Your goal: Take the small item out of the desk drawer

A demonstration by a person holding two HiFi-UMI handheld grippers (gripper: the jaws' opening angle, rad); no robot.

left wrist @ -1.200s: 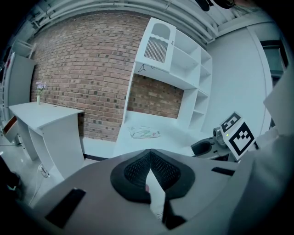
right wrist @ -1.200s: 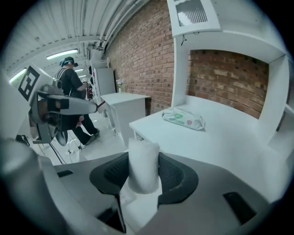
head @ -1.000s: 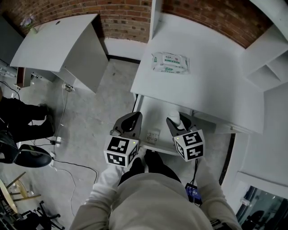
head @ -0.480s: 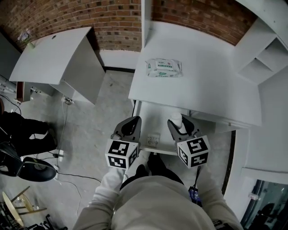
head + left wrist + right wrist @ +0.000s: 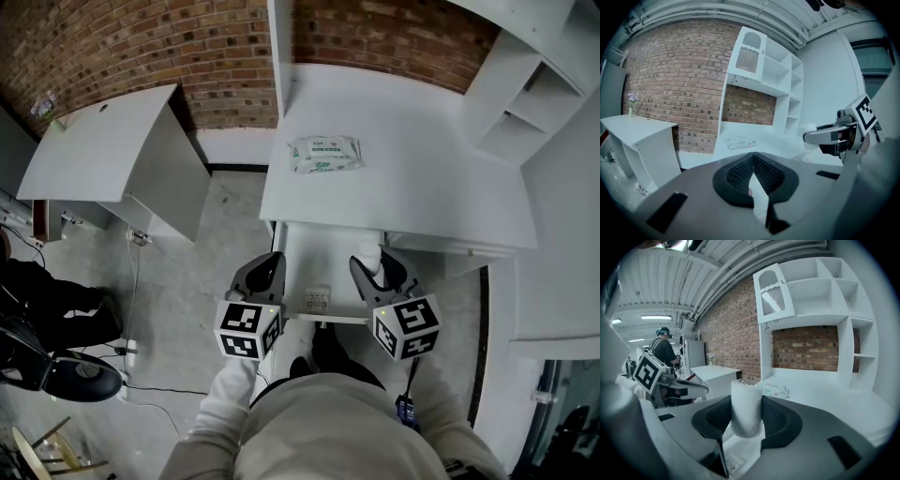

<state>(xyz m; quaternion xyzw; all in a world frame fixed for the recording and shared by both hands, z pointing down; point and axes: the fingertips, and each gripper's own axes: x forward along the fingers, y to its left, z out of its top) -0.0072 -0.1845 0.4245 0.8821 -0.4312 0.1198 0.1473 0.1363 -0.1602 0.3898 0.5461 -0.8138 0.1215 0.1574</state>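
Note:
A small white roll (image 5: 369,254) stands upright between the pads of my right gripper (image 5: 377,266), over the right part of the open white desk drawer (image 5: 314,251). In the right gripper view the roll (image 5: 746,416) fills the gap of the right gripper (image 5: 746,404), with both pads against its sides. My left gripper (image 5: 266,262) hangs over the drawer's left edge. Its fingertips meet in the left gripper view (image 5: 753,153) with nothing between them. That view also shows the right gripper (image 5: 834,136) carrying the roll (image 5: 808,130).
A pack of wet wipes (image 5: 323,155) lies on the white desk (image 5: 412,178) above the drawer. A white shelf unit (image 5: 525,94) stands at the back right. A second white desk (image 5: 103,141) is to the left, with a brick wall (image 5: 141,47) behind. A person (image 5: 663,348) stands far off.
The head view has shifted, so the desk sits higher in the picture. Both grippers stay over the drawer, and the right one keeps its hold on the roll.

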